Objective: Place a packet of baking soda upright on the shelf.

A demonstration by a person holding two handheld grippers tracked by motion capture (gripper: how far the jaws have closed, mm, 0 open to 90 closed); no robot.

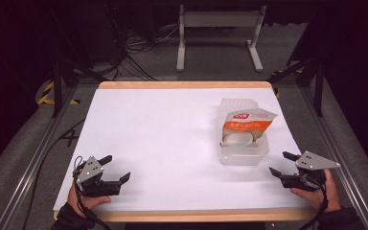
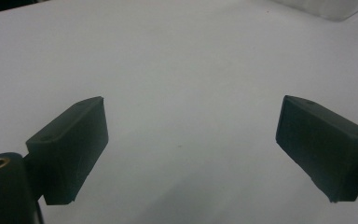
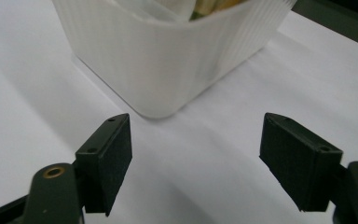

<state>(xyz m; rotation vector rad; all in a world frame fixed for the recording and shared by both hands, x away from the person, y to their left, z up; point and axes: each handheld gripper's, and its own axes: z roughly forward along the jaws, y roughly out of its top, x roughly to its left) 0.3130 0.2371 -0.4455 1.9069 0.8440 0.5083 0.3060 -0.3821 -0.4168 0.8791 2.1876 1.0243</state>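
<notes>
While both grippers' jaws gape empty, ribbed translucent tub point(image 1: 243, 152) holds upright orange-white pouch point(image 1: 247, 122).

Before you lies a white-topped desk with a pale wooden edge point(image 1: 182, 85); grey carpeted floor point(image 1: 211, 62) surrounds it; beyond its far edge you see a white metal bench frame with two feet point(image 1: 219, 28) and a tangle of black cables point(image 1: 134, 52) on the floor; black-and-yellow hazard tape point(image 1: 48, 93) marks the floor at your left; dark metal frame struts point(image 1: 57, 81) flank the desk; the room behind sits in darkness.
</notes>
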